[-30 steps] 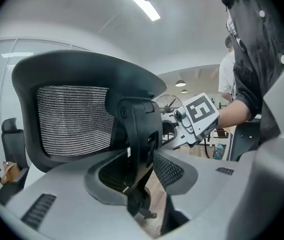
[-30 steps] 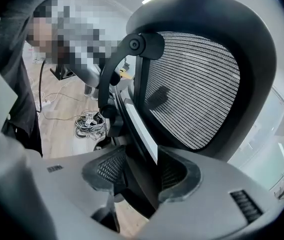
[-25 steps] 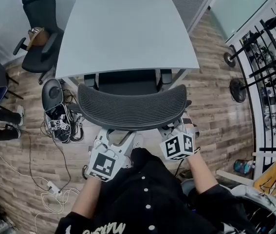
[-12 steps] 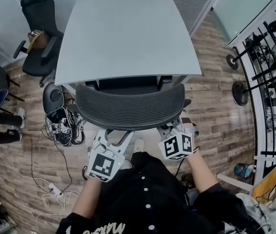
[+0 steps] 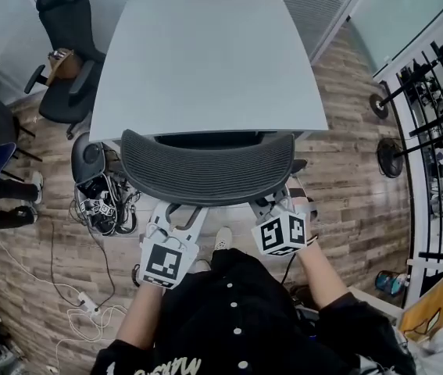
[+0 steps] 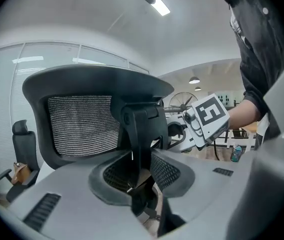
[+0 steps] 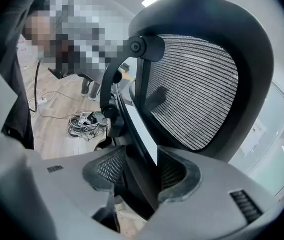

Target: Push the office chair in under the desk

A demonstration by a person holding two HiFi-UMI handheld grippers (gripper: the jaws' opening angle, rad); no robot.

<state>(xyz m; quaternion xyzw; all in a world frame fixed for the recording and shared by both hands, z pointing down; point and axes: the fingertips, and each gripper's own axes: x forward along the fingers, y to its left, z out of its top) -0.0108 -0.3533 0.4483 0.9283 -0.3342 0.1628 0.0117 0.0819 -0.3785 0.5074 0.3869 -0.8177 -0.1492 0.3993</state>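
To push the office chair [image 5: 209,166] under the desk [image 5: 205,61] ahead, the left gripper [image 6: 142,170], which had just been closing, and the wider-set right gripper [image 7: 140,176] each clamped a back strut [image 6: 143,129] between its jaws.

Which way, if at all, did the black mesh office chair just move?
Yes: the black mesh office chair slid up-frame, further under the pale grey desk.
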